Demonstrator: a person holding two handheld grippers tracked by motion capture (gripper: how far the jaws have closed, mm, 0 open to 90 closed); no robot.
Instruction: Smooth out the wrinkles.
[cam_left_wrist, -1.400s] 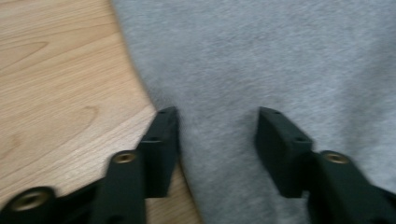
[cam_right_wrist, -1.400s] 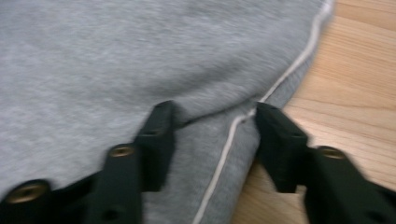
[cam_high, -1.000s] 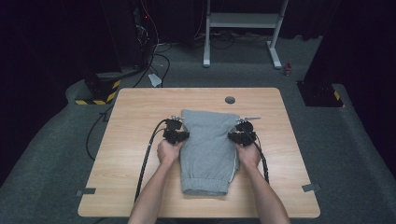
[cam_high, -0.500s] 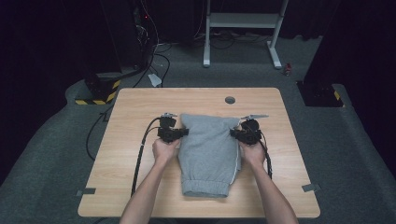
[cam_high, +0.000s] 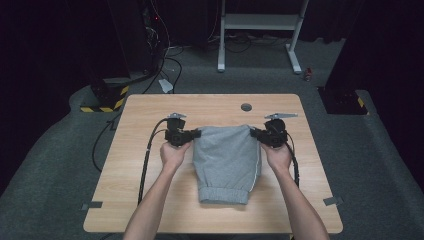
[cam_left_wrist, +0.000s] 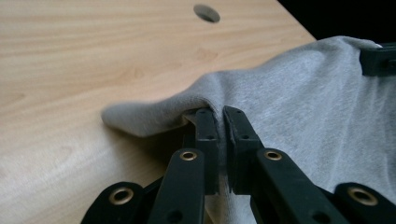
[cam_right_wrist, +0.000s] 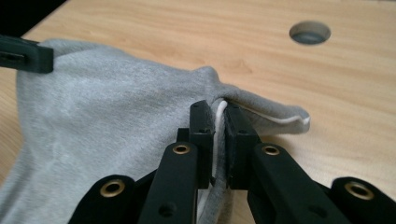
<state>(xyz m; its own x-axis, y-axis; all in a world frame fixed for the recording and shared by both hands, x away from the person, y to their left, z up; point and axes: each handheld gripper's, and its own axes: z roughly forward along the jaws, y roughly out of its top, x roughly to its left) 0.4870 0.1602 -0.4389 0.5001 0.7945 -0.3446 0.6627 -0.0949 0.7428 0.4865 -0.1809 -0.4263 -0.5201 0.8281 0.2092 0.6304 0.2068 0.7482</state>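
**Both grippers pinching far corners of grey garment**

My left gripper (cam_high: 192, 134) has its fingers (cam_left_wrist: 205, 126) pressed together on a fold of the grey garment (cam_high: 226, 162) at its far left corner; cloth bunches up over the tips and a loose flap sticks out beyond them onto the wood. My right gripper (cam_high: 256, 133) does the same at the far right corner, its fingers (cam_right_wrist: 201, 122) pinching cloth with a white stripe (cam_right_wrist: 218, 122) caught between them.

The garment lies flat near the middle of the bench (cam_high: 150, 200), folded, far edge stretched between the two grippers, elastic waistband (cam_high: 223, 194) at the near end toward me. The white stripe also runs down the garment's right edge.

A round hole (cam_high: 246, 107) in the bench sits just beyond the garment's far edge, slightly right of its centre. My left hand (cam_high: 173, 154) is just left of the garment, my right hand (cam_high: 278, 156) just right of it. A black cable (cam_high: 146, 160) trails from the left gripper, left of the garment, toward the near bench edge.

Beyond the bench, past the garment's far side: grey floor, a white frame (cam_high: 260, 30).
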